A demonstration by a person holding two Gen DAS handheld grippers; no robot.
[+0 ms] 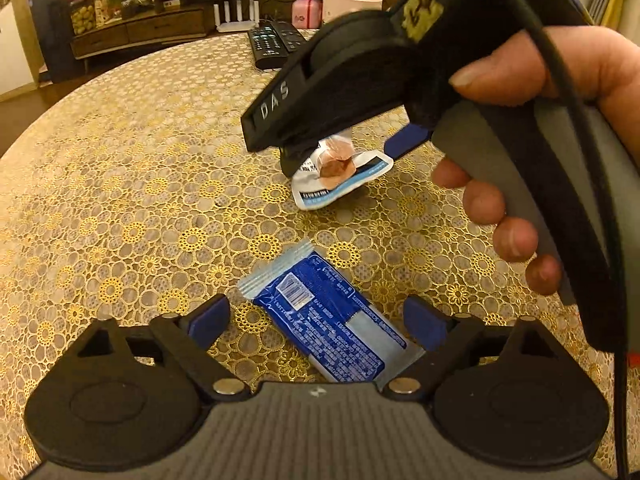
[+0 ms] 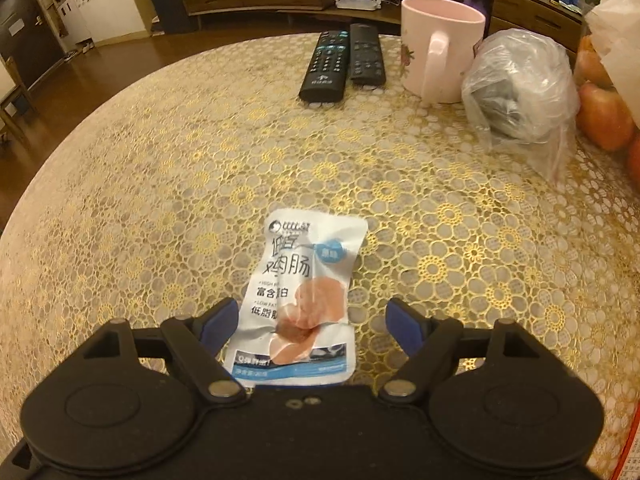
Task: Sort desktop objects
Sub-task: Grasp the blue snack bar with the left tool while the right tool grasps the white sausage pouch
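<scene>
Left wrist view: the left gripper points down at a table covered in a gold floral lace cloth. Its blue-padded jaws stand wide apart on either side of a blue snack packet lying flat and slanted; neither pad touches it. Beyond, a person's hand holds the right gripper over a white sausage pouch.

Right wrist view: the right gripper's jaws also stand open, with the white sausage pouch lying flat between them, close to the left pad, well clear of the right. Farther back sit two black remotes, a pink mug, a clear plastic bag and apples.

Risks, as a judgement: both packets are thin and flat, so closing jaws may slide over them or snag the lace. The off-centre pouch could be pushed sideways rather than pinched. The two grippers work close together and might collide.
</scene>
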